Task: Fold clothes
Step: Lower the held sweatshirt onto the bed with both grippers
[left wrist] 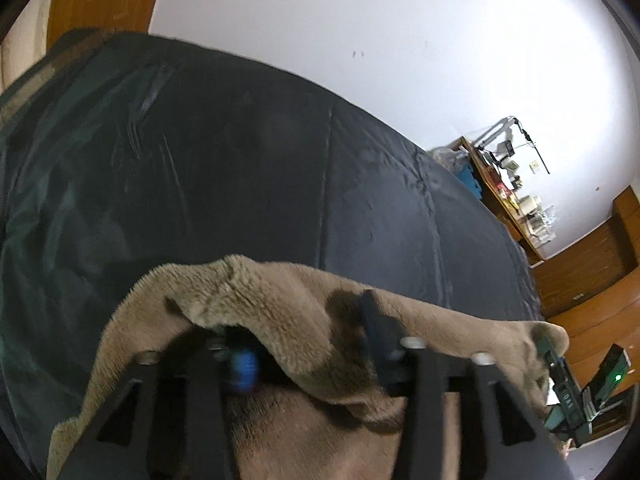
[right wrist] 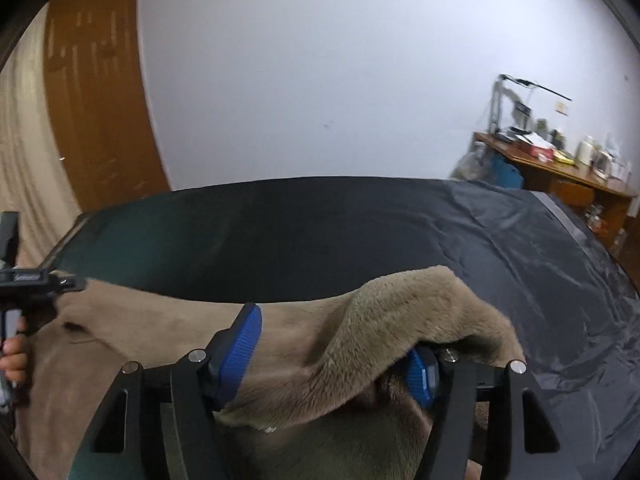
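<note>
low over dark bedcover [right wrist: 360, 232], both grippers spread wide, tan fleece garment [right wrist: 400, 320] draped across fingers

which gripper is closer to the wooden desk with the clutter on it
Right. The right gripper is on the fleece's desk-side end; the left gripper is at the opposite end.

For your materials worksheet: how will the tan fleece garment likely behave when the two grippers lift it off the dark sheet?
The tan fleece garment is probably floppy: it already drapes in soft folds over the right gripper. Its plush pile likely grips the ribbed pads rather than slipping. It seems bulky but light, sagging over the left gripper too.
</note>
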{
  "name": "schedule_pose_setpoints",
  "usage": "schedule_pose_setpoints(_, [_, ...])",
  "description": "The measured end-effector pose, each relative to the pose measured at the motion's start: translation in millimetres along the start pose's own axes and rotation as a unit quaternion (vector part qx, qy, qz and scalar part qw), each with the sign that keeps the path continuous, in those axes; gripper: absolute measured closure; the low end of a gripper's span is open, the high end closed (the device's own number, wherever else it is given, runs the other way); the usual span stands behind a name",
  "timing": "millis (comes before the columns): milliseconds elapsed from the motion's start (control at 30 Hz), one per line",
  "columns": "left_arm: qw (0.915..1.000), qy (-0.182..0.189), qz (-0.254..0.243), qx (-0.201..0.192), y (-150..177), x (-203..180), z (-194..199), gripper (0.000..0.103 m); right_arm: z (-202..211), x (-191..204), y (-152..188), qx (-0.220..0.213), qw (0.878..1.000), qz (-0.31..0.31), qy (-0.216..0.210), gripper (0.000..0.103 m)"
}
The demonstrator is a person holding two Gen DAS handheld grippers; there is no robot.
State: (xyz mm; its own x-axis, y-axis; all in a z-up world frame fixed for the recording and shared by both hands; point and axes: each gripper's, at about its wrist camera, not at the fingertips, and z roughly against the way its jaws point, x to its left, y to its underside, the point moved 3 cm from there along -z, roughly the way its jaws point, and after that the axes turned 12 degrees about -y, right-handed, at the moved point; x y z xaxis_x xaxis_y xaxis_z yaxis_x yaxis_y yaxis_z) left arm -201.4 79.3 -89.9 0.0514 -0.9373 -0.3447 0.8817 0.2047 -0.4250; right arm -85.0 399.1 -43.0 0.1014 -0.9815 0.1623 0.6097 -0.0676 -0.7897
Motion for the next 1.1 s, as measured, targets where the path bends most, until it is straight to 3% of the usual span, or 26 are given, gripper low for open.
schedule_pose_setpoints(200, [0.9987,-0.007,-0.045,-0.022,10.5,-5.9,40.9,0.024,28.0,7.9,10.8,0.035,0.997,0.075,-0.010,0.036])
schedule_pose_setpoints(333, [0.9936,-0.031,-0.101,-0.040,29.4,-7.7,63.1,0.024,38.9,15.2,29.8,0.073,0.991,0.113,-0.001,0.036])
schedule_pose_setpoints(433, [0.9807,-0.083,-0.170,-0.048,48.9,-16.0,63.5,0.024,30.4,24.7,47.5,0.118,0.982,0.148,0.012,0.036])
schedule_pose_setpoints(500, [0.9648,-0.129,-0.223,-0.053,62.3,-25.0,59.2,0.024,16.9,31.0,58.7,0.154,0.973,0.172,0.018,0.036])
schedule_pose_setpoints(600, [0.9498,-0.165,-0.262,-0.046,70.3,-39.7,45.6,0.024,-2.3,37.1,66.4,0.177,0.964,0.198,0.028,0.036])
schedule_pose_setpoints(800, [0.9429,-0.211,-0.256,-0.031,52.3,-53.5,10.6,0.024,-38.4,36.1,38.4,0.173,0.967,0.183,0.025,0.036])
schedule_pose_setpoints(833, [0.9439,-0.214,-0.249,-0.035,43.8,-59.6,3.5,0.024,-43.1,32.8,30.0,0.164,0.971,0.173,0.028,0.036])
schedule_pose_setpoints(1033, [0.9721,-0.176,-0.147,-0.050,-11.3,-72.1,-6.5,0.024,-62.4,9.0,-19.9,0.082,0.992,0.084,0.041,0.036])
schedule_pose_setpoints(1100, [0.9734,-0.174,-0.140,-0.050,-19.8,-76.3,-13.1,0.024,-74.7,-0.3,-29.2,0.076,0.995,0.058,0.039,0.036])
